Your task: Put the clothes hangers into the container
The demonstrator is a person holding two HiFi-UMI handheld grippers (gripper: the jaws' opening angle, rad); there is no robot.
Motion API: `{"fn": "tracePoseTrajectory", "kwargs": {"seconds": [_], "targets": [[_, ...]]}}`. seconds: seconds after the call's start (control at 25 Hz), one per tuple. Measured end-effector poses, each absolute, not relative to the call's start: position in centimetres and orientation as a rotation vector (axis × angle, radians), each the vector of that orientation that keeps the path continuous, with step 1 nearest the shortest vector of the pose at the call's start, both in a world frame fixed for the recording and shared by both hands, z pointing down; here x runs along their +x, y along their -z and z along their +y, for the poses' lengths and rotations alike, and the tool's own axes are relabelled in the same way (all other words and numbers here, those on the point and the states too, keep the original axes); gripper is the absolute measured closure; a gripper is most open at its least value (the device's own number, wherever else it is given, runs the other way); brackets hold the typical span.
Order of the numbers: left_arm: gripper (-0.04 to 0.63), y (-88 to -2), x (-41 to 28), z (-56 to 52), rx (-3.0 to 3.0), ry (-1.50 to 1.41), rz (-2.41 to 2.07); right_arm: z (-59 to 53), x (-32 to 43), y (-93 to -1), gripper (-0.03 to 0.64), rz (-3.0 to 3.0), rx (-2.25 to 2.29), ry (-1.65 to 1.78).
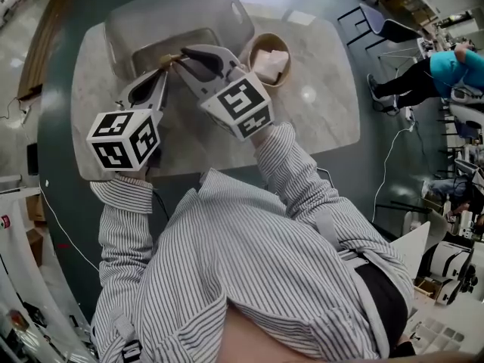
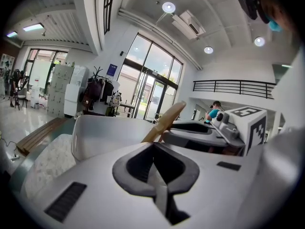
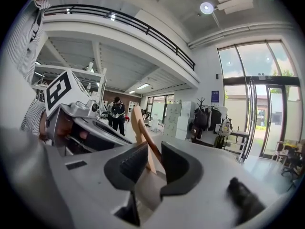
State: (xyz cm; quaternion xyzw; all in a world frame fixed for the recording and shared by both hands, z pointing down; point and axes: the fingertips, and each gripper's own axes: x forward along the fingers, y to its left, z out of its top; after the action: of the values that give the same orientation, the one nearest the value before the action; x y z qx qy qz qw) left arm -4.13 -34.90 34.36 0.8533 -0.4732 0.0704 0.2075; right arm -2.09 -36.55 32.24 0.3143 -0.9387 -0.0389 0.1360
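A light wooden clothes hanger (image 1: 169,60) is held between both grippers above the grey plastic container (image 1: 125,23) at the table's far side. My left gripper (image 1: 161,72) is shut on the hanger; in the left gripper view the hanger (image 2: 166,120) rises past the closed left gripper (image 2: 153,146) toward the container (image 2: 95,132). My right gripper (image 1: 184,55) comes in from the right, tip to tip with the left. In the right gripper view the hanger (image 3: 141,128) passes between the narrowly parted fingers of the right gripper (image 3: 155,151), which grip it. Most of the hanger is hidden in the head view.
A round brown bowl (image 1: 254,50) holding a pale block (image 1: 274,63) stands just right of the container. The marble tabletop (image 1: 318,104) extends to the right and front. Chairs (image 1: 378,21) and a person in teal (image 1: 446,70) are off to the right.
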Motion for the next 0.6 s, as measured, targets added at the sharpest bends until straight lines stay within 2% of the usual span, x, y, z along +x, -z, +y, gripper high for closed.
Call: {"fn": "tracePoseTrajectory", "kwargs": {"seconds": [0.6], "targets": [[0.585, -33.8, -4.3, -33.2, 2.389, -0.178, -1.319, -35.4, -1.2, -32.4, 0.526, -2.712, 0.982, 0.0]]}}
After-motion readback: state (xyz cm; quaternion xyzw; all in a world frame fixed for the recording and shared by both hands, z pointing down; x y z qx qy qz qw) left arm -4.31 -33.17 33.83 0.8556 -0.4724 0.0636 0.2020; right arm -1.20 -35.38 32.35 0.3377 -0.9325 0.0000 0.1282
